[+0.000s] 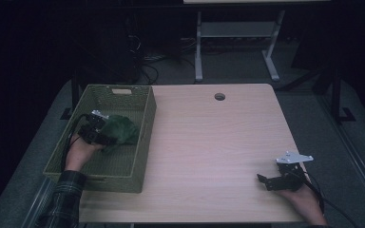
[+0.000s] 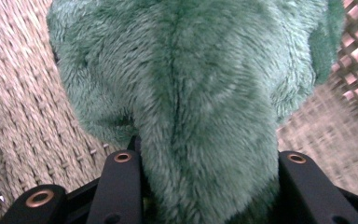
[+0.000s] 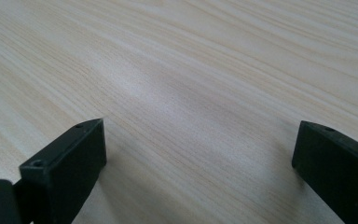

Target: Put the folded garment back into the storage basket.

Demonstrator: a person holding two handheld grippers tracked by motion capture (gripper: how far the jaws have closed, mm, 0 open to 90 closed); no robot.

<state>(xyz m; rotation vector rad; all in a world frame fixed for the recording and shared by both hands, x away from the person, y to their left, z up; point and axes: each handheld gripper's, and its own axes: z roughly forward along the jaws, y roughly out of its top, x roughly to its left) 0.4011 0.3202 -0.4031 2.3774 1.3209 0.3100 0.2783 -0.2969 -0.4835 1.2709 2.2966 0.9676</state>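
Note:
A fuzzy green plush toy sits inside the woven olive basket at the table's left. My left gripper reaches into the basket and is shut on the plush toy, which bulges between both black jaws, with the basket's woven floor behind it. My right gripper rests low near the table's front right corner. It is open, its two jaws wide apart over bare wood, with nothing between them.
The light wooden table has a round cable hole near its far edge. A white desk frame stands on the dark floor beyond. The basket's tall walls surround the left hand.

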